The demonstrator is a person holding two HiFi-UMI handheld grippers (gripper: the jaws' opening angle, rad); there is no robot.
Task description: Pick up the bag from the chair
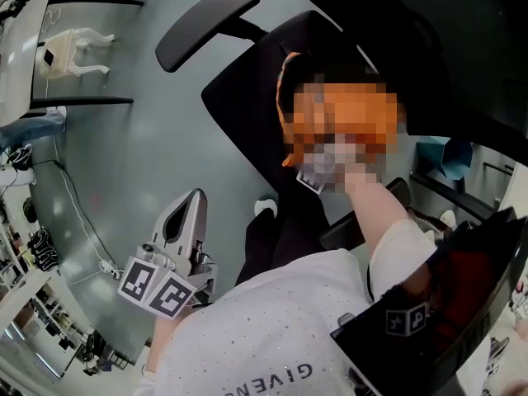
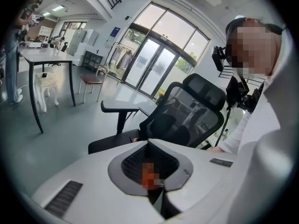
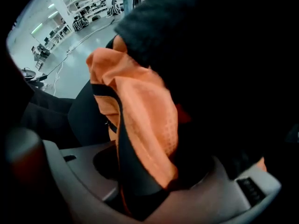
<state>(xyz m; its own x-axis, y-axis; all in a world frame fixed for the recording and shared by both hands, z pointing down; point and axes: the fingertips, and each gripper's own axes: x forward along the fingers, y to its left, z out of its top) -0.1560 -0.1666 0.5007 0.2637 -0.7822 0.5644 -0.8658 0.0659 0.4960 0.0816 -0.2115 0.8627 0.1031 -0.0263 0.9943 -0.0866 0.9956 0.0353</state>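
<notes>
The bag (image 3: 145, 120), orange with black trim, lies on the chair (image 1: 239, 114), toward the back edge of the seat where it meets the backrest. In the head view much of it is covered by a mosaic patch, and only its orange edge shows clearly at the side nearer the armrest (image 1: 206, 23).

Your right gripper (image 3: 140, 185) is down on it, pointing straight at the seat. Its own view shows a fold of orange fabric and a black strip of trim running down into the gap between the jaws, which stand partly closed with the cloth filling the space. I read that as a pinch on the bag's upper fabric, though the pads themselves are buried in cloth.

Your left gripper (image 1: 196, 200) hangs off the side edge of the seat, over the floor and well apart from the bag. Its jaws are pressed together with nothing of the bag between them, so it takes no part in the grasp.

The reach looks done, and most likely the grasp too. The lift is left, since nothing shows the bag clear of the seat. The cloth is loose and will sag and swing, so raise it steadily and watch that the fold does not slide out.
</notes>
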